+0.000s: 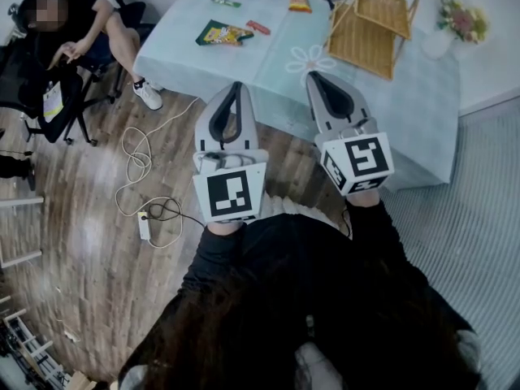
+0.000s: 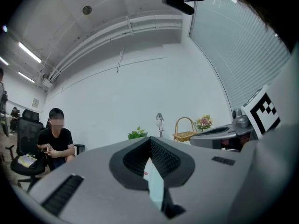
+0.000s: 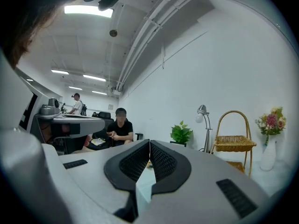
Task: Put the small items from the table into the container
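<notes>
Small items lie on the table [image 1: 276,63] to the left of the basket [image 1: 370,23]. An orange snack bag [image 1: 298,2] is nearest to it, then a red stick [image 1: 257,28], a yellow-and-green packet [image 1: 222,32], and a thin green wrapper [image 1: 227,2] farthest from it. All four are outside the basket, so I judge that nothing has been put away yet.

The left gripper [image 1: 236,88] and the right gripper [image 1: 317,80] hang on the near side of the basket, pointing level toward it, the right one closer to it. Each has its fingers pressed together at the tips, with nothing between them.

The basket is the likeliest trouble. It is a tall two-shelf wicker stand with a hoop handle and looks light. A gripper that catches the handle or a shelf rim while dropping something in could tip it or push it into the vase of flowers [image 1: 459,23] just to its right.

The tablecloth is the next risk. The packets lie flat on it, so fingers closing low could pinch the fabric along with a wrapper and drag everything left of the basket. A cable [image 1: 146,218] also loops on the floor, well to the left of the basket and below it, where a foot could snag it.

The packets look thin, glossy and light. I expect them to crinkle and slide away from a sideways push, so an edge grip seems safest. The red stick is small enough to slip out of a loose pinch.
</notes>
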`<state>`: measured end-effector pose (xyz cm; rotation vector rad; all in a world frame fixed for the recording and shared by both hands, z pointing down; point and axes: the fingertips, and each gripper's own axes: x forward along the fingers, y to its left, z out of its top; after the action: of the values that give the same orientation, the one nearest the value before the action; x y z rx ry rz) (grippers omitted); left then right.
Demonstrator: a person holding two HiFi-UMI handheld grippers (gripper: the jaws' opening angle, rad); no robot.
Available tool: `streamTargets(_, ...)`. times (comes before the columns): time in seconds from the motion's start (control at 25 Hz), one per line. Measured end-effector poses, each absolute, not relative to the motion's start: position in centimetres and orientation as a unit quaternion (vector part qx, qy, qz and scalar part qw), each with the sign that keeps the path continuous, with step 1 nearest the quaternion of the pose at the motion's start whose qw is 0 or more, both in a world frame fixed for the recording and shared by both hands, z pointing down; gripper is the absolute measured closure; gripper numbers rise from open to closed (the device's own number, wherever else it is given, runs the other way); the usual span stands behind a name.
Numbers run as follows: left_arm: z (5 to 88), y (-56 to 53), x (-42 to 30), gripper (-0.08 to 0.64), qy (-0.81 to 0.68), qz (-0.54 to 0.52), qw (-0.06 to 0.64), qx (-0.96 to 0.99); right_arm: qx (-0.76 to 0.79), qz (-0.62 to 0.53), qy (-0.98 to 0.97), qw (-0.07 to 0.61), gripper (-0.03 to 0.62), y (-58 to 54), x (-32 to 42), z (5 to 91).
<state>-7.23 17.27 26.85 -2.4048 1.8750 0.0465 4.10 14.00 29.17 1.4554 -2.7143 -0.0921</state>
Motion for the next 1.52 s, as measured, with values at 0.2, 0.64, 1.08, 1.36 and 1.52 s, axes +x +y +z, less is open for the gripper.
streamTargets(0.2,27.1,13.1,-8.5,0.558,0.606,0.014,0.045,-0.794,0.481,-0.026,-0.876,0.038,0.566,10.1,2.8,29.5)
streamTargets(0.64,26.6,3.5,-12.3,0.558,0.586,0.017,0.042,-0.809,0.499,-0.025,-0.865,0.049,0.566,1.1,-1.1,29.4)
streamTargets(1.08,26.8,-2.5,-14.0,0.558,0.557,0.015,0.039,-0.83,0.529,-0.017,-0.847,0.051,0.566,-4.3,-2.5,29.8)
streamTargets(1.36,27.0,-4.6,-14.1,0.558,0.55,0.014,0.035,-0.835,0.54,-0.009,-0.84,0.057,0.566,-6.2,-2.1,30.7)
streamTargets(1.52,27.1,-5.9,-13.9,0.558,0.551,0.013,0.034,-0.833,0.539,-0.007,-0.84,0.058,0.566,-7.5,-1.8,30.9)
